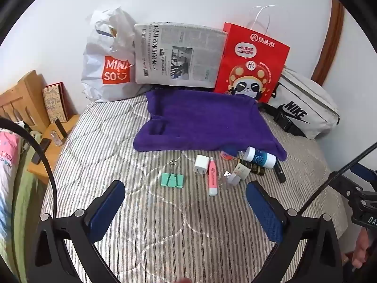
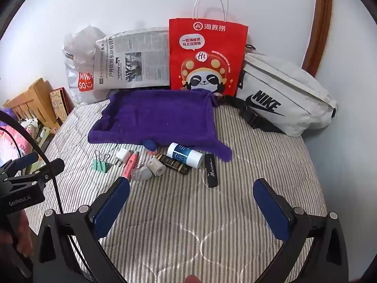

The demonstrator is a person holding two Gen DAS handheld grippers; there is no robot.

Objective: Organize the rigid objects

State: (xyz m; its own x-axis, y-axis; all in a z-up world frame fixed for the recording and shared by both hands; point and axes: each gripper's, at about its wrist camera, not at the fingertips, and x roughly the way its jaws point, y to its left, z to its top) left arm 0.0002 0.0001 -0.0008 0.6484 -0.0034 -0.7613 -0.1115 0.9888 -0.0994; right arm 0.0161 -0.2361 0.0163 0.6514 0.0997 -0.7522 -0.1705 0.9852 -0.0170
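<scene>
Hovering above the striped bed (image 1: 94,141), both tools hang released and empty: the left tool (image 1: 186,202) faces the green clip (image 1: 172,179) and the right tool (image 2: 192,202) faces the black stick (image 2: 211,170).

All the small items lie in a loose row on the bed, just in front of the purple towel (image 1: 202,122). From the left come the clip, a white charger (image 1: 201,164), a pink pen (image 1: 212,176), a grey roll (image 2: 156,166), a dark tube (image 2: 175,164), a blue-and-white bottle (image 2: 185,156) and the stick. A small blue-capped thing (image 2: 150,146) sits at the towel's edge.

Likely trouble lies in the crowding. Charger and pen are touching, and roll, tube and bottle crowd close together, so wide jaws closing on one would probably nudge or catch its neighbour. Being round, the bottle and roll may roll away on the soft quilt if bumped. Pressing down into the bedding could also let a thin item tilt or slip out of the pads.

As for headings, the pen's long axis runs roughly front to back, its white cap toward the cameras. Both bottle and tube lie on their sides, slanting from far-left to near-right in the right view. Running nearly front to back, the stick stands a little apart, seemingly the easiest first pick.
</scene>
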